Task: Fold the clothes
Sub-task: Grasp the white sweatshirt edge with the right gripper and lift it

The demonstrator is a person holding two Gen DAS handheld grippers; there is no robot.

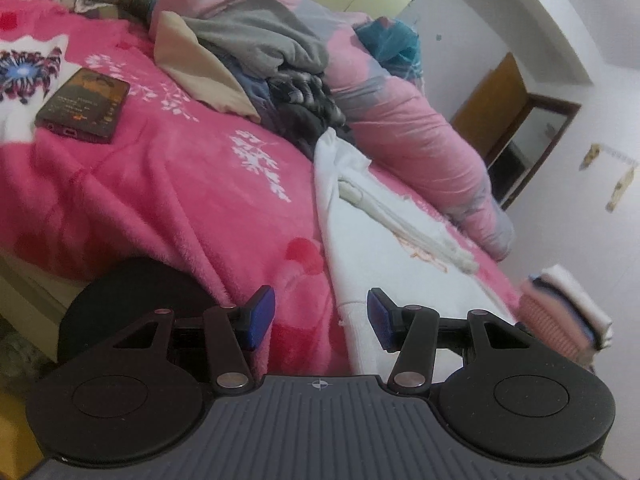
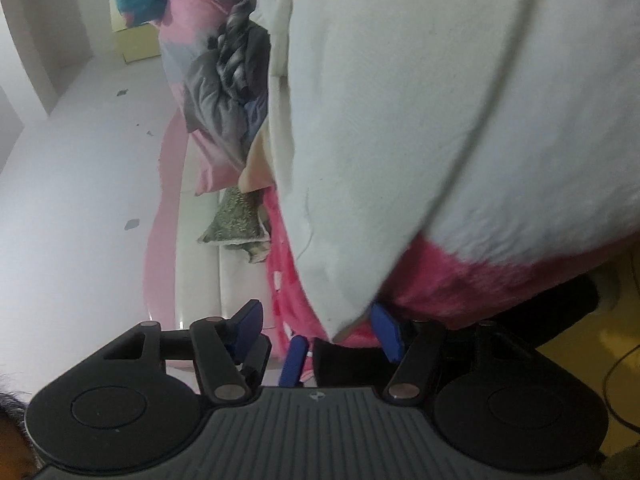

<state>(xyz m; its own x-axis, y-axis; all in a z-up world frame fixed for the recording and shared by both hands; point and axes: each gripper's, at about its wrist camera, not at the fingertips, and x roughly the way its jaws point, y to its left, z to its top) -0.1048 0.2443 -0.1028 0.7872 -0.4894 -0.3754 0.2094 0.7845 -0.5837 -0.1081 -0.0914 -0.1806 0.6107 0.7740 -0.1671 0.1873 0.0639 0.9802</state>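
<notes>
A white garment [image 1: 384, 248] lies spread on the pink blanket [image 1: 168, 184] of a bed. In the left wrist view my left gripper [image 1: 321, 317] hovers at the bed's near edge. Its blue pads [image 1: 262, 316] stand apart, with the garment's hem and pink blanket showing between them, untouched. In the rolled right wrist view the white garment [image 2: 440, 112] fills the upper right. Its corner [image 2: 340, 326] pokes between the jaws of my right gripper [image 2: 317, 330], and the pads [image 2: 386, 332] do not press on it. A blue piece [image 2: 294, 360] sits just under that gap; what it is I cannot tell.
A phone [image 1: 84, 104] lies on the blanket at the left. A pile of grey and dark clothes [image 1: 276, 60] and a pink duvet [image 1: 404, 128] crowd the far side. A blurred pink-and-white bundle [image 1: 560, 312] is at the right, a black round thing [image 1: 132, 300] below the bed edge.
</notes>
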